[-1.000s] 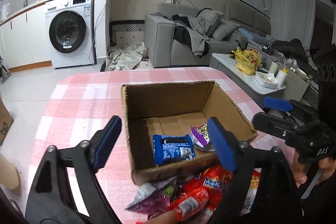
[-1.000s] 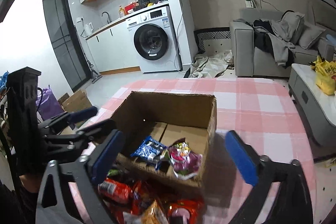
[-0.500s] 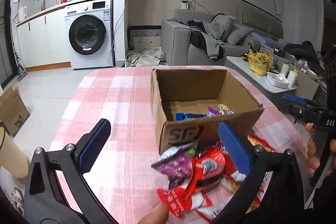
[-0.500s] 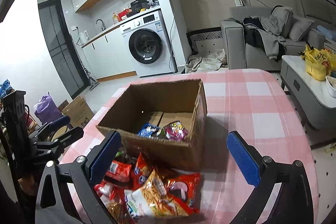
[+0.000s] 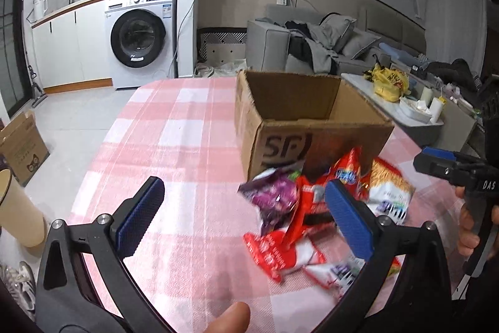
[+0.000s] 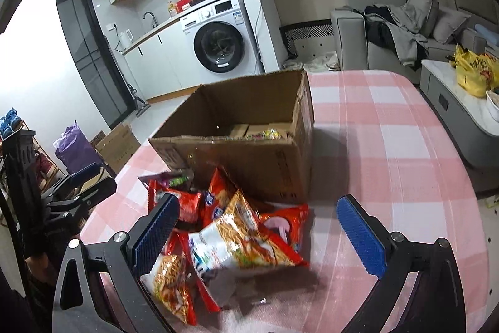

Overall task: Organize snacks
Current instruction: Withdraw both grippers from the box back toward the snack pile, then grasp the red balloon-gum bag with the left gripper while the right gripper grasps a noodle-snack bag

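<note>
Both my grippers, left [image 5: 243, 220] and right [image 6: 259, 233], are spread wide and empty; the left has just opened. Snacks [image 6: 230, 236] lie heaped on the table against the box [image 6: 249, 127] (a few already inside). Grabbing overlapping packets could drag neighbours off the edge.

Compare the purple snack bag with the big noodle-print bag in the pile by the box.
The purple snack bag is small and crumpled; the noodle-print bag is larger and flatter. The purple bag sits at the pile's edge near the cardboard box; the noodle-print bag lies on top of the red packets. Both are outside the box, on the pink checked tablecloth.
</note>
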{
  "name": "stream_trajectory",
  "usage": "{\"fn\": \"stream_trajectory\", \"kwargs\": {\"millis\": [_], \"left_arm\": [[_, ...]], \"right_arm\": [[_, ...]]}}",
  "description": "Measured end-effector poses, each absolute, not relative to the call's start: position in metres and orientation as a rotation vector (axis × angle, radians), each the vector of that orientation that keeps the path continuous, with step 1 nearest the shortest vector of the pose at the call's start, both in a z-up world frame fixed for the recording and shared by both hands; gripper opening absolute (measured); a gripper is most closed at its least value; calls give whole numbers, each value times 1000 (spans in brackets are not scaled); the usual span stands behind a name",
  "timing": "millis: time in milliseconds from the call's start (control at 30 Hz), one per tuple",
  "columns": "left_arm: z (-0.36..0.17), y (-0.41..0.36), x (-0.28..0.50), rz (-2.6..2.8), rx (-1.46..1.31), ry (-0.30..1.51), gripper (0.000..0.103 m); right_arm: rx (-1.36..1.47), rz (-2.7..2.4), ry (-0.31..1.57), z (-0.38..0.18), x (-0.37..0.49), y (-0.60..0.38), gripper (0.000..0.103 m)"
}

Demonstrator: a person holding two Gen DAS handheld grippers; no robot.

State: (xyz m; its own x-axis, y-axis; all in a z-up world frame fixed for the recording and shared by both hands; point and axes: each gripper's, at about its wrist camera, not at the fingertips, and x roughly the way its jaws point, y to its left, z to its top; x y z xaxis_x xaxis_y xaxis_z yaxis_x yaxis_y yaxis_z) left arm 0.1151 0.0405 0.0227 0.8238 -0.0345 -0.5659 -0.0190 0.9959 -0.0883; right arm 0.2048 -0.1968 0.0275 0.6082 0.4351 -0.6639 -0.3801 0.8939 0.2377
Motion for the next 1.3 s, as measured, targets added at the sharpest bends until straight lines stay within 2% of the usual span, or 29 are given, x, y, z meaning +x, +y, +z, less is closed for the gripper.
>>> {"fn": "stream_trajectory", "kwargs": {"millis": [1300], "left_arm": [[-22, 17, 136, -36, -49, 734, 102]], "right_arm": [[53, 546, 892, -5, 202, -176, 103]]}}
